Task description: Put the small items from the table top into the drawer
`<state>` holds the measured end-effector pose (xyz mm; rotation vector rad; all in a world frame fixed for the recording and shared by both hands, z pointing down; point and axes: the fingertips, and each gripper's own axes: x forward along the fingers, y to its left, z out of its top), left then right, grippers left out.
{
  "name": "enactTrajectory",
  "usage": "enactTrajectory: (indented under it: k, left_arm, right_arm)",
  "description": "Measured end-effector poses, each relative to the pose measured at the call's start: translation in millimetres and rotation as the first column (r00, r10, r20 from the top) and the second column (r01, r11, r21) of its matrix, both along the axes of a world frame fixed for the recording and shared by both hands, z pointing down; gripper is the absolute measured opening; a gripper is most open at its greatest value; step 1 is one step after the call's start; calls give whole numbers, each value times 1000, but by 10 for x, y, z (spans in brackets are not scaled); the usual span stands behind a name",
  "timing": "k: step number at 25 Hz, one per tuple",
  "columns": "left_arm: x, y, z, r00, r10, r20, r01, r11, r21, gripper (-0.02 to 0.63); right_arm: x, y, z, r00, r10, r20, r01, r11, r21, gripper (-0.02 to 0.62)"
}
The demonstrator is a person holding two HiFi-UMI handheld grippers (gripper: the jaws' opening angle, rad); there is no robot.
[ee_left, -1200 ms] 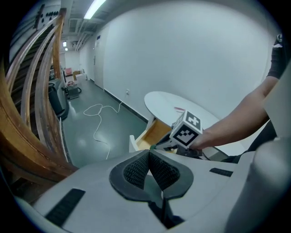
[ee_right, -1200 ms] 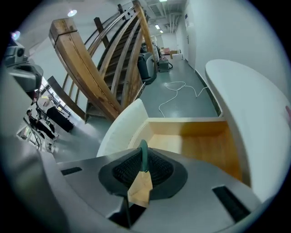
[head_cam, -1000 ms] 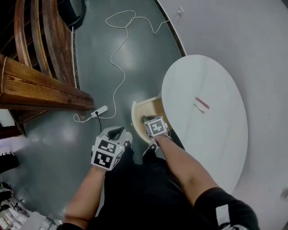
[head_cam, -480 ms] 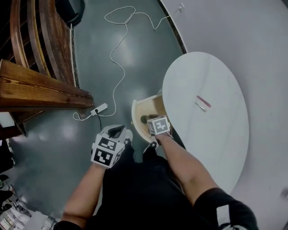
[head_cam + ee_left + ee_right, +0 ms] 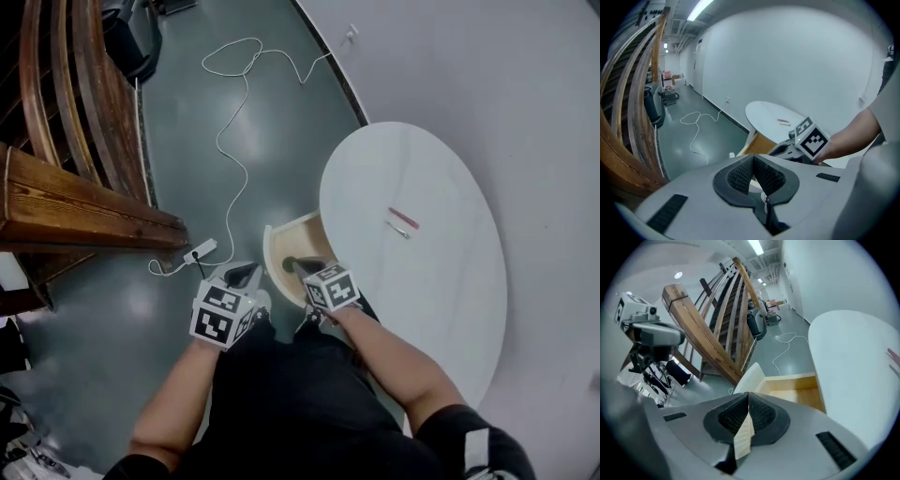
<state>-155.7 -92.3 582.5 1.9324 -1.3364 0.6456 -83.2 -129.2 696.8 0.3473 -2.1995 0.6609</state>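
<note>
From the open drawer point(image 5: 272, 246) I'd swing over the worktop point(image 5: 441, 300). The right hand-held gripper point(image 5: 748, 397) has just been closing on nothing and must spread first. The left hand-held gripper point(image 5: 753, 158) sits pinched and empty beside the drawer. The pink stick point(image 5: 404, 217) and pale stick point(image 5: 399, 230) lie well beyond the drawer, parallel. Their long axes run aslant, not aimed at it, so I'd grip crosswise.
</note>
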Motion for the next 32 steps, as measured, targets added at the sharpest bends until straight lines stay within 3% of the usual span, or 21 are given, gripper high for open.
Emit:
enactTrajectory:
  k: [4, 8, 12, 20, 25, 29, 32]
  left_arm:
    - [63, -81, -133, 1000, 19, 5, -19, 999, 49, 14]
    - [181, -107, -219, 997, 72, 20, -73, 995, 64, 14]
    - [291, -75, -289, 991, 120, 62, -125, 989, 79, 14]
    - [483, -247, -448, 992, 117, 50, -122, 986, 115, 14]
    - [570, -325, -533, 994, 102, 39, -106, 985, 133, 14]
    - [599, -309, -537, 995, 92, 49, -98, 986, 132, 14]
    - [615, -305, -570, 995, 79, 54, -86, 988, 132, 14]
  right_arm:
    - [96, -10, -445, 993, 57, 103, -57, 998, 5, 8]
    - [318, -196, -731, 990, 69, 125, -83, 990, 113, 8]
    - [737, -490, -775, 993, 96, 66, -109, 969, 220, 8]
    - [1766, -1173, -762, 972, 219, -83, -175, 916, 362, 9]
    - [2172, -1446, -713, 959, 223, -177, -130, 897, 422, 9]
    - [2385, -1569, -602, 943, 184, -279, -39, 890, 455, 13]
    - [2501, -1644, -561, 932, 166, -322, 0, 889, 458, 46]
